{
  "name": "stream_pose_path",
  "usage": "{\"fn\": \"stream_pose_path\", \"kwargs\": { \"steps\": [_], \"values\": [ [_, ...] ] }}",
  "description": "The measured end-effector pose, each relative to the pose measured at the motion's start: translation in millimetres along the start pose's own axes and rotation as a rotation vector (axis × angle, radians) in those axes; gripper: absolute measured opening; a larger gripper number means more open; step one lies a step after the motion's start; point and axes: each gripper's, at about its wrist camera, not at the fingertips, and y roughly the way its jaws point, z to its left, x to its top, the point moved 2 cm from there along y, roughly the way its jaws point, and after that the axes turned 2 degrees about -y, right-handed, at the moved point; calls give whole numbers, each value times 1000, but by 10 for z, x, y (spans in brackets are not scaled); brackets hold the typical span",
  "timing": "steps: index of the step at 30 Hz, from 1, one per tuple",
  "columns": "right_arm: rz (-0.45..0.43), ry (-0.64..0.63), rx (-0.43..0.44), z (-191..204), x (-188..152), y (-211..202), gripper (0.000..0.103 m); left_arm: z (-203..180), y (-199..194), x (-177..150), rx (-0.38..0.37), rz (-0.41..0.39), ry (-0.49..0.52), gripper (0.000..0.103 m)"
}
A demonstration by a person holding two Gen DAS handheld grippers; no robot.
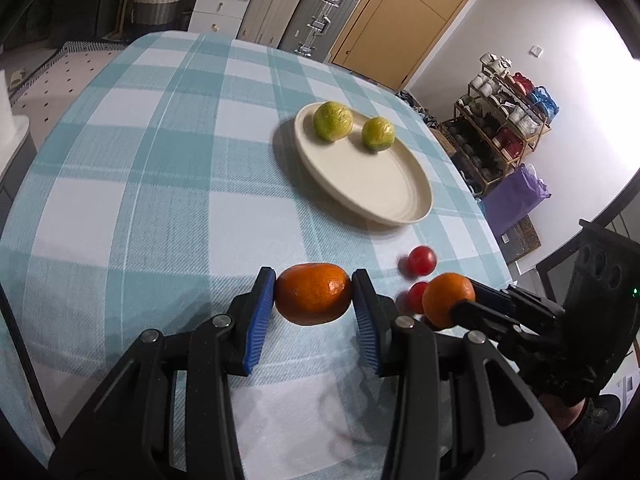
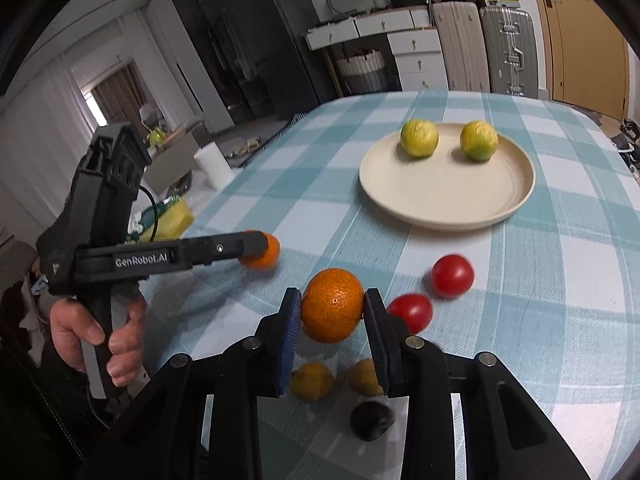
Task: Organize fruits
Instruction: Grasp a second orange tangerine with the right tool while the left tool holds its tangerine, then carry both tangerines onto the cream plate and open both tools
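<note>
Here, my left fingers clench one mandarin, my right fingers another mandarin. The cream plate, bearing two yellow-green citrus fruits, lies ahead of both, right fingers likely nearer.

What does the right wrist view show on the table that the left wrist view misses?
Only the right wrist view shows two small orange fruits and a dark fruit below the right gripper. Only the left wrist view shows the left gripper gripping its orange head-on. Both show the plate with two green fruits and two tomatoes.
</note>
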Motion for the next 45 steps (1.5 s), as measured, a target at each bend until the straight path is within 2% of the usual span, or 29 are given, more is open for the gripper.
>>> {"fn": "stream_pose_path", "kwargs": {
  "steps": [10,21,34,45],
  "values": [
    [-91,60,28,-377,218,-157,32,-300,218,378,-11,4,31,36],
    [-132,86,43,-769,580,-134,32,-439,577,817,-9,16,7,36],
    [-126,97,67,-1027,1072,245,32,-247,1024,1305,13,38,-34,36],
    [-94,107,34,-1212,1300,669,32,-119,1284,1552,3,39,-47,36]
  ]
}}
